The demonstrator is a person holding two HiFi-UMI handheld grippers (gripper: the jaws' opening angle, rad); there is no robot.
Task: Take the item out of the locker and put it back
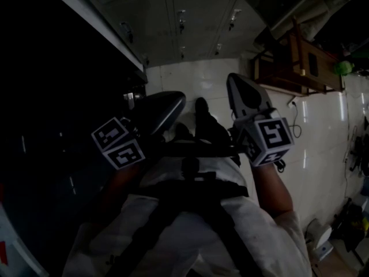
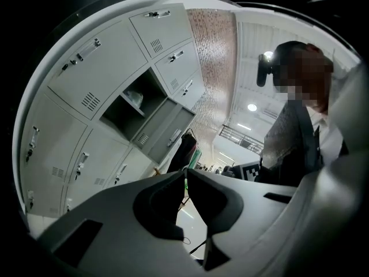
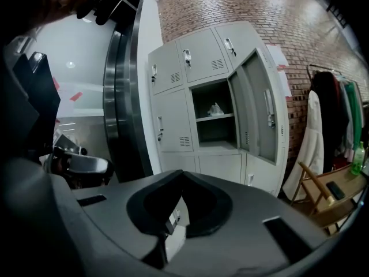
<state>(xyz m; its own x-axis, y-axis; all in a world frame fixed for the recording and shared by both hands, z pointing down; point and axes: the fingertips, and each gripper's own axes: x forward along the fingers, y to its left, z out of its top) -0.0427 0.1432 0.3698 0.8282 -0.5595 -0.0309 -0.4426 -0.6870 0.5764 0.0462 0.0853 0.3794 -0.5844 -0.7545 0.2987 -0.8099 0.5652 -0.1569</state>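
Item (image 3: 215, 109) in open locker (image 3: 217, 148), door (image 3: 262, 117) wide; left gripper (image 2: 185, 175), right gripper (image 3: 180, 178) well back, jaws together.

- We are looking steeply down in dim light; our white shirt (image 1: 173, 218) with dark straps (image 1: 190, 186) is filling the lower part of the view.
- We are holding the left gripper (image 1: 176, 101) left of centre, its left marker cube (image 1: 118, 143) facing up at us.
- We are holding the right gripper (image 1: 233, 81) beside it and apart from it, its right marker cube (image 1: 268, 138) sitting above our forearm.
- Both are pointing toward the grey lockers (image 1: 190, 22) at the top.
- A white tiled floor (image 1: 323, 143) is showing at right, with a wooden chair (image 1: 300, 62) standing at its far edge.
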